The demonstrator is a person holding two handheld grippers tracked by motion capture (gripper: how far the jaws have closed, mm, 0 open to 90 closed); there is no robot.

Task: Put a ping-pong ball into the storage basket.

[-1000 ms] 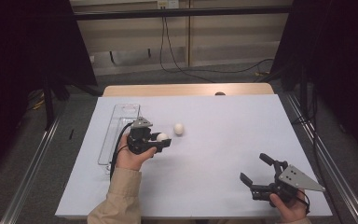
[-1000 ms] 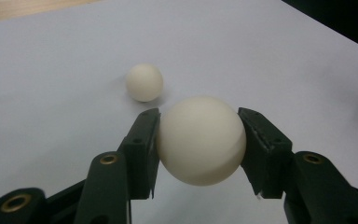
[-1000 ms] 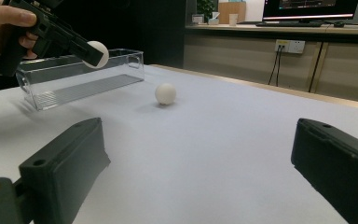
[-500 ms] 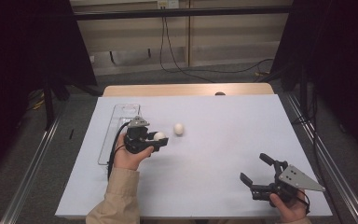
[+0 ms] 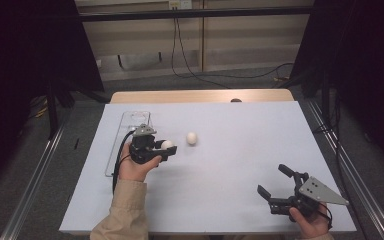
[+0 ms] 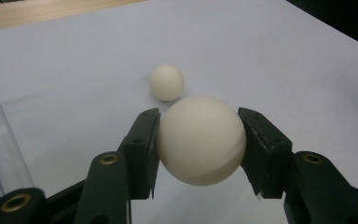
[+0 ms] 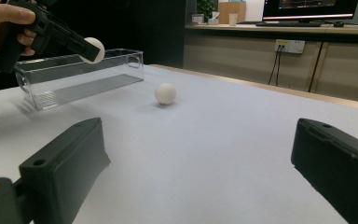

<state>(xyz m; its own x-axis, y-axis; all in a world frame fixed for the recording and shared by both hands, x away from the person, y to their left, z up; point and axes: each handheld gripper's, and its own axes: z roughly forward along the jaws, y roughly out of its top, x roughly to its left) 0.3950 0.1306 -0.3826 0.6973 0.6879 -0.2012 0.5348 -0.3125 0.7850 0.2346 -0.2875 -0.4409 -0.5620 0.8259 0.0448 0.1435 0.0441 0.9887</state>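
Note:
My left gripper (image 5: 167,146) is shut on a white ball (image 6: 201,140), held above the table just right of a clear plastic tray (image 5: 130,131). The held ball (image 5: 166,145) shows between both black jaws, and in the right gripper view the held ball (image 7: 93,49) hangs over the tray (image 7: 74,79). A second white ball (image 5: 192,138) lies on the white tabletop a little beyond and to the right; the second ball (image 6: 167,82) (image 7: 165,93) rests free. My right gripper (image 5: 275,182) stands open near the front right of the table, nothing between its jaws.
The white tabletop (image 5: 240,145) spreads between the two grippers. A wooden strip (image 5: 200,96) runs along the far edge. Metal rails (image 5: 35,170) flank the table on both sides, and cables (image 5: 190,60) hang at the back wall.
The left hand has drifted slightly left, toward the tray, with the ball still in its jaws. The right gripper and the loose ball have stayed put.

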